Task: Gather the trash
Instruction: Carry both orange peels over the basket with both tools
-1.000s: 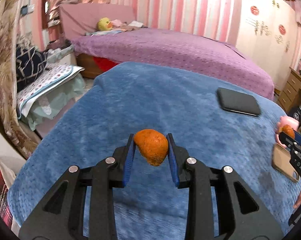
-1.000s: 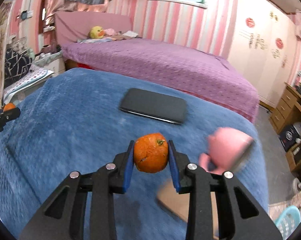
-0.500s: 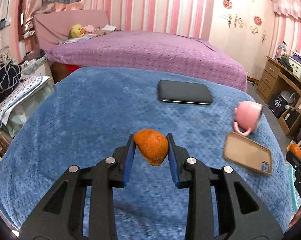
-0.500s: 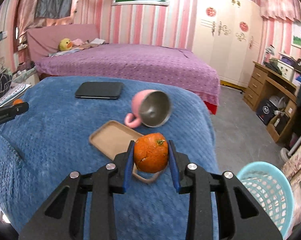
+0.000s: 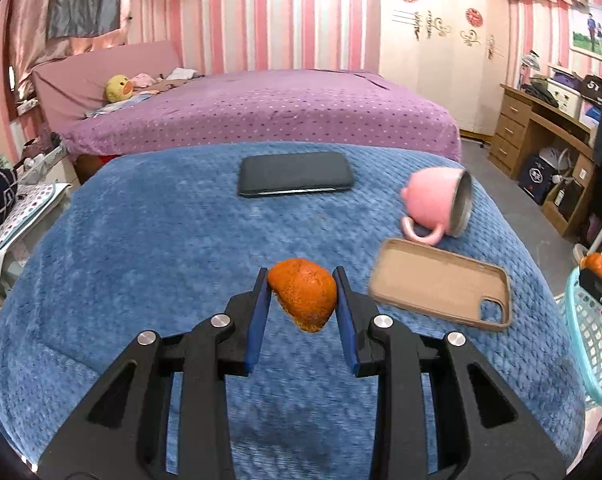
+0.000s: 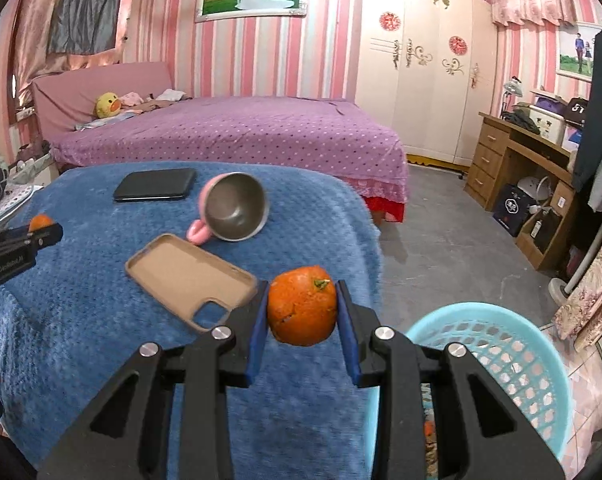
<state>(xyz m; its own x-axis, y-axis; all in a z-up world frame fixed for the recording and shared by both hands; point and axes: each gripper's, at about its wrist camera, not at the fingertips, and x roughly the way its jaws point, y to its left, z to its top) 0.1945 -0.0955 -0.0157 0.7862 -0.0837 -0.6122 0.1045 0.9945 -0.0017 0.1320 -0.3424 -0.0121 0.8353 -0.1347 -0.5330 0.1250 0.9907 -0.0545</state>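
Blue blanket [image 5: 141, 248], orange peel [image 5: 303, 300] clamped between left fingers [image 5: 259, 312]

I'm working in a home bedroom: a purple-covered bed [image 6: 237, 136], with a white wardrobe [image 6: 421, 80] beyond it against pink striped walls [image 6: 329, 40]

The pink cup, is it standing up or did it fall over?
Fallen over. The pink cup lies sideways on the blue blanket, its mouth facing sideways.

light: bright, even indoor | shadows: soft | edges: fisheye-bent, dark corners | blur: slight
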